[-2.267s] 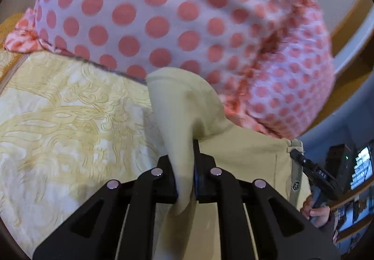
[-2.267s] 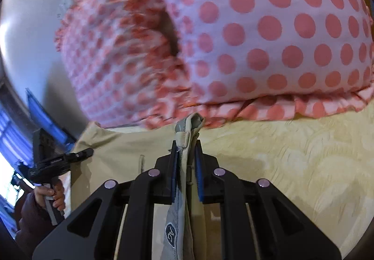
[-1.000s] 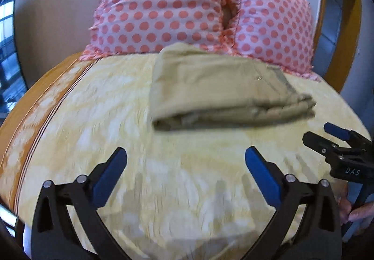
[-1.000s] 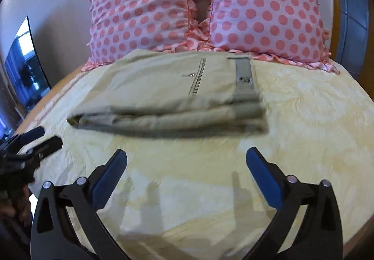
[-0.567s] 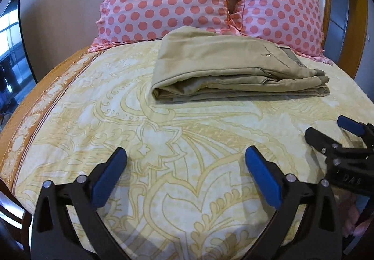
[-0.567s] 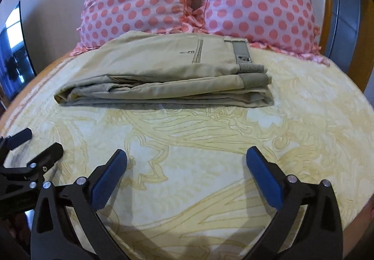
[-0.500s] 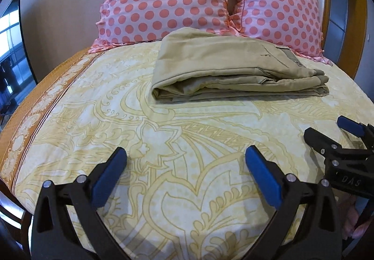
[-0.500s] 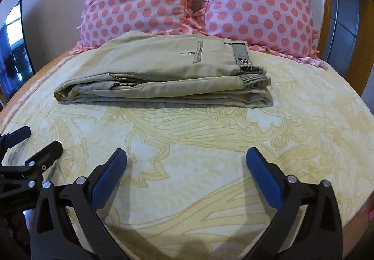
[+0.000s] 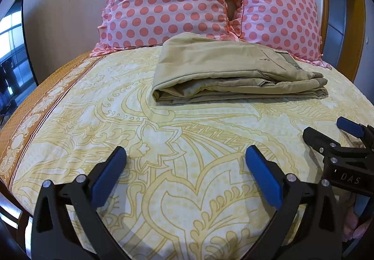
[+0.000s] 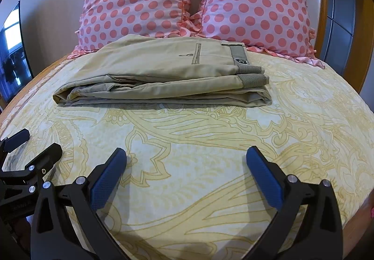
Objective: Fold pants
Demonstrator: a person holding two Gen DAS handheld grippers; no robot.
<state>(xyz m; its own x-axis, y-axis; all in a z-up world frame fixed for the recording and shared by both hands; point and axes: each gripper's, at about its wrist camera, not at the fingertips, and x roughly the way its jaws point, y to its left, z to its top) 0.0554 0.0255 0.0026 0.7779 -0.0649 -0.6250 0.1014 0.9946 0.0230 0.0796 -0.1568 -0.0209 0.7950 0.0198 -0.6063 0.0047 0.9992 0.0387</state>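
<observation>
The khaki pants (image 9: 231, 73) lie folded in a flat stack on the bed, close to the pillows; they also show in the right wrist view (image 10: 168, 73), with the grey waistband at the right end. My left gripper (image 9: 185, 166) is open and empty, well back from the pants over the bedspread. My right gripper (image 10: 185, 166) is open and empty, also back from the pants. The right gripper shows at the right edge of the left wrist view (image 9: 336, 140), and the left gripper at the left edge of the right wrist view (image 10: 35, 150).
Two pink polka-dot pillows (image 9: 168, 0) (image 10: 252, 0) lean against the wall behind the pants. The yellow patterned bedspread (image 9: 163, 133) covers the bed. A wooden headboard frame (image 9: 360, 26) stands at the right, a dark screen (image 9: 14, 54) at the left.
Both grippers let go of the pants, opened and drew back from the pillows toward the foot of the bed. The pants now rest folded. Over the last half second little has moved.
</observation>
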